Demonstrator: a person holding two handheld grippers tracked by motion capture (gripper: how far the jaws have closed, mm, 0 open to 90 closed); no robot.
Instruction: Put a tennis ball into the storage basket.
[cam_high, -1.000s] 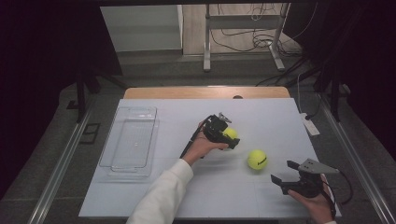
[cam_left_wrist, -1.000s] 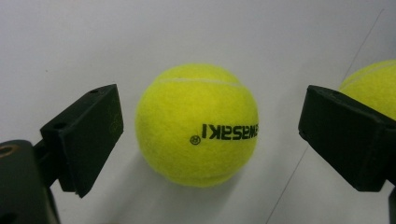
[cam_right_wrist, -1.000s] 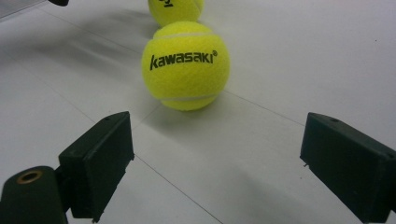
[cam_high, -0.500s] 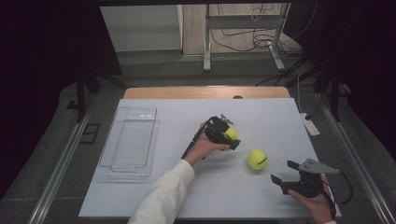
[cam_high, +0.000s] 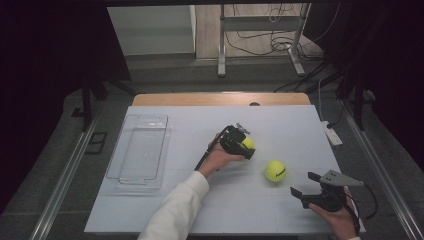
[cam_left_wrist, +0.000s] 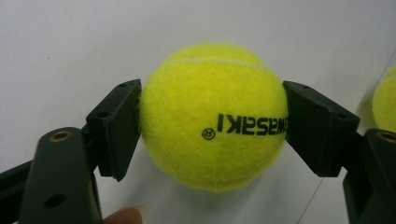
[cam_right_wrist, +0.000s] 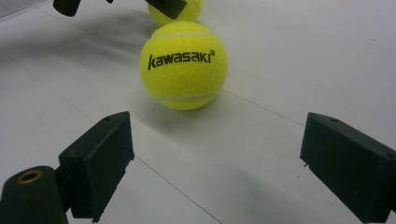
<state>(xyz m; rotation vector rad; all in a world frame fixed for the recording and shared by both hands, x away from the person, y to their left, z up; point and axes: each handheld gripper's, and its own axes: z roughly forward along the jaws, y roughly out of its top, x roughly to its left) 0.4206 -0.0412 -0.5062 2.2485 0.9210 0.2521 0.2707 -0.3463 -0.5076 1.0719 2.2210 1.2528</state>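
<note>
Left gripper (cam_high: 244, 145) black, square-padded; white sleeve (cam_high: 175, 210) lower centre; right gripper (cam_high: 305, 187) black, grey three-cornered plate, trailing black cable.

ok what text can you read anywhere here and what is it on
"kawasaki" with a small ® mark: on the free tennis ball lying on the table, ahead of the right gripper.
"KAWASAKI" with ®, seen upside down: on the tennis ball clamped in the left gripper; its first letters are hidden by the jaw.
A dark print on the free ball in the high view is too small to read.
</note>
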